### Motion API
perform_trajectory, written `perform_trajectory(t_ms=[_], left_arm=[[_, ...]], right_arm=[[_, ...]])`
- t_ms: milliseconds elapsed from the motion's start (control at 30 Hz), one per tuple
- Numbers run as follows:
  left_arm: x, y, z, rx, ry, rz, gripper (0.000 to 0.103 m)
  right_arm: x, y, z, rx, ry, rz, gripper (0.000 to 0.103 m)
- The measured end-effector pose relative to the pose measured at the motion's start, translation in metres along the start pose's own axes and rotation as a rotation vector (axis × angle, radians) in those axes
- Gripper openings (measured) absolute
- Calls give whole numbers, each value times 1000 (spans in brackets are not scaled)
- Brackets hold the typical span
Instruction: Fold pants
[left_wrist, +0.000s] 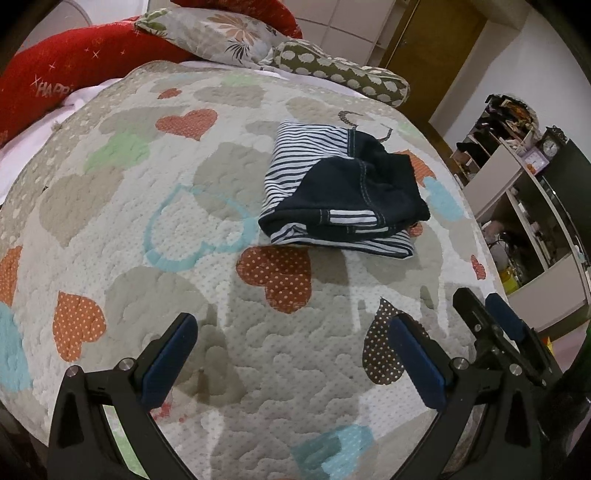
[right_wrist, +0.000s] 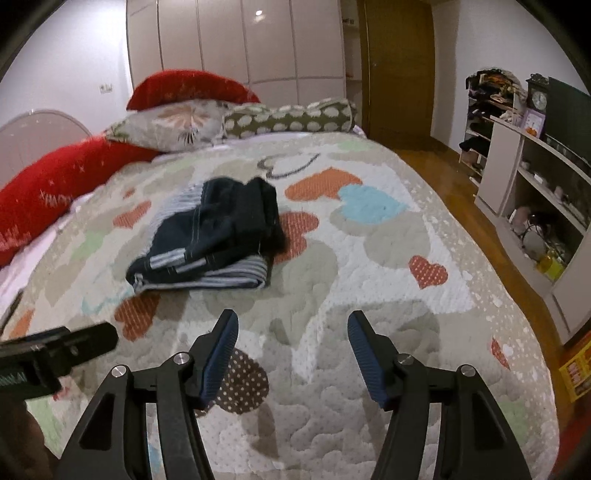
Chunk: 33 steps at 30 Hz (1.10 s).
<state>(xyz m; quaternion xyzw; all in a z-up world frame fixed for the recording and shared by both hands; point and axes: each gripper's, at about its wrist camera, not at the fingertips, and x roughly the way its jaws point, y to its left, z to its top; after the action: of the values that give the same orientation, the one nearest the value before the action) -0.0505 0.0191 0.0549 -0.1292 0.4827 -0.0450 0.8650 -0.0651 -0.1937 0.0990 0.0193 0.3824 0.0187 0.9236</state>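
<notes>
The pants (left_wrist: 340, 192), navy with white-and-navy stripes, lie folded in a compact bundle on the heart-patterned quilt (left_wrist: 147, 229). They also show in the right wrist view (right_wrist: 210, 236). My left gripper (left_wrist: 291, 328) is open and empty, held above the quilt well short of the pants. My right gripper (right_wrist: 291, 325) is open and empty too, also short of the pants. The right gripper shows at the right edge of the left wrist view (left_wrist: 495, 314). The left gripper shows at the left edge of the right wrist view (right_wrist: 74, 343).
Red cushions (right_wrist: 55, 192), a floral pillow (right_wrist: 173, 125) and a dotted bolster (right_wrist: 291, 118) lie at the head of the bed. A shelf unit (right_wrist: 535, 192) with clutter stands to the right across a wooden floor (right_wrist: 461, 206). Wardrobe doors (right_wrist: 240, 40) are behind.
</notes>
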Motion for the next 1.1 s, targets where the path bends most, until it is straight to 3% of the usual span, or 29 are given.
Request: perform_trajectory(t_ms=[333,1100], left_arm=[[-3,-4,-4,18,-13,-19,103],[-8,-17,-11,74,-50,25,103]], right_arm=[[-16,-6,0,30,-116,8,68],[-8,-12,-6,55,-87,16,69]])
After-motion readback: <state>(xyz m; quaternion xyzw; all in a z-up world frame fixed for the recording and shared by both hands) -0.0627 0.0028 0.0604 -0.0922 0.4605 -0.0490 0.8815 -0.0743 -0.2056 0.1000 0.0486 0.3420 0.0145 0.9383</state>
